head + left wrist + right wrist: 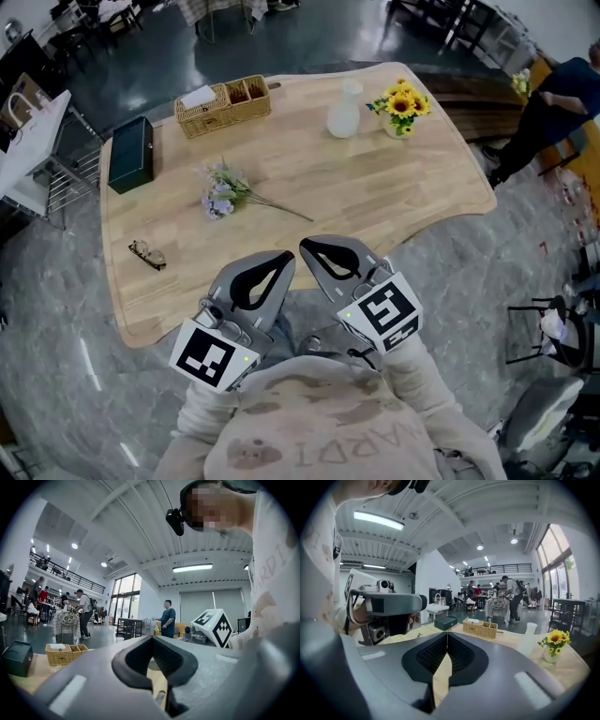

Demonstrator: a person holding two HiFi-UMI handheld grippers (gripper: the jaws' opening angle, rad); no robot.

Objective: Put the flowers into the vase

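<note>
**A:** While the left gripper (284,256) and the right gripper (306,246) hang side by side over the near edge of the tabletop (375,197), what are their fingers doing?

**B:** Both pairs are clenched, tip against tip, with nothing held. In the left gripper view the fingers (126,660) meet at the front, and only bare wood shows through the slit behind the tips. The right gripper view shows the same.

**A:** Where are the flowers?

**B:** The flowers (223,192), 1 small bunch of pale purple blooms, lie flat on the tabletop. They are ahead of the left fingers and off to their left, well apart from them. The thin stem runs out to the right, ending ahead of both pairs of fingers.

**A:** And the vase?

**B:** The white vase (344,112) stands upright far ahead of the right fingers, a little to their right, well apart from the flowers. Just beside it, further right, sits a pot of yellow sunflowers (401,105).

**A:** Anything else on the wood?

**B:** 1 wicker basket (223,105) stands far ahead of the left fingers. 1 dark box (130,153) stands further left. A pair of glasses (147,253) lies level with the left fingers, well to their left.
</note>
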